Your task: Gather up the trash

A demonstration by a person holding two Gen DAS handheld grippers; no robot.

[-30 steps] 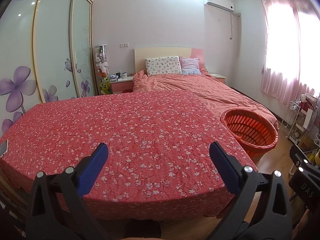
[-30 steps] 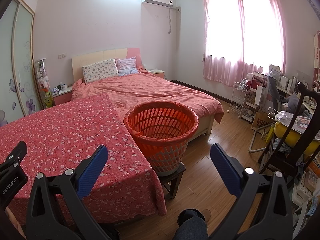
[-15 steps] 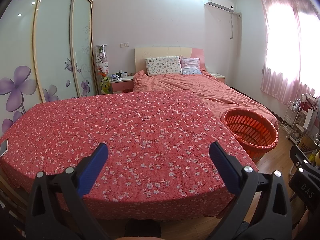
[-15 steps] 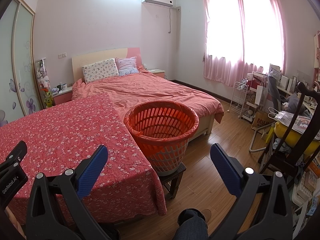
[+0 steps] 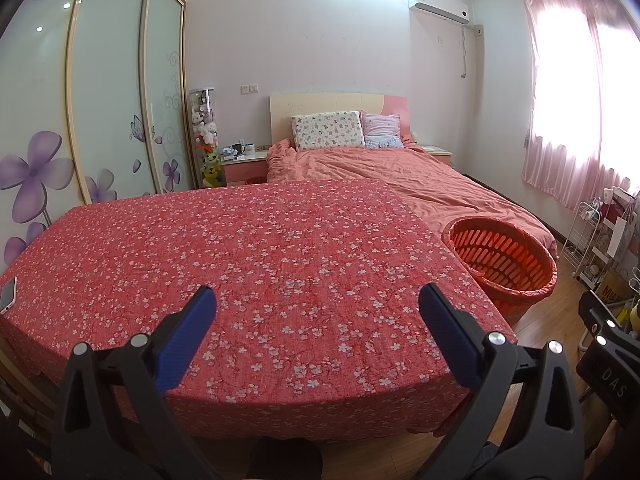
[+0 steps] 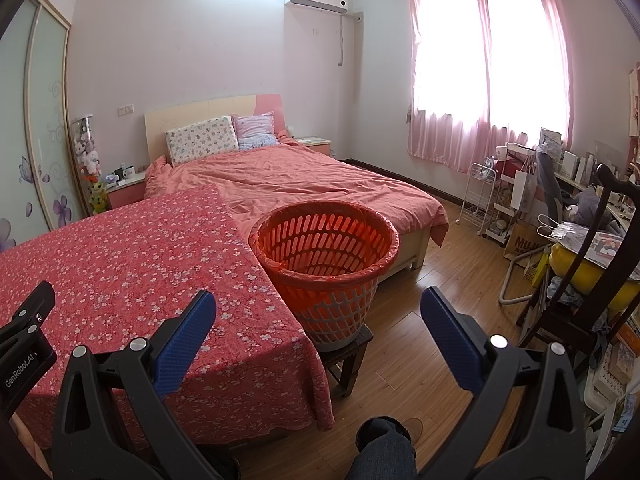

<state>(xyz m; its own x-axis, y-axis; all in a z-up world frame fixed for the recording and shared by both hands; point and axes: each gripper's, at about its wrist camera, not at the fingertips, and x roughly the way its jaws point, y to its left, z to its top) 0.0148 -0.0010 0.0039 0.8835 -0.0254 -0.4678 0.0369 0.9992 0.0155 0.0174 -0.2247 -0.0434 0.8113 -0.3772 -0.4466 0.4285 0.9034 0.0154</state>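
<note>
Nothing shifts from a second ago: left gripper [image 5: 316, 312] and right gripper [image 6: 318, 316] still hover, jaws wide and empty, over the trash-free red floral-clothed worktop [image 5: 256, 264], the orange-lined plastic basket [image 6: 324, 256] waiting centre-frame.

basket [image 6: 324, 264]: slotted plastic, lined with glossy orange film
cloth [image 5: 256, 280]: matt, floral-printed
floor [image 6: 432, 308]: polished wood
</note>
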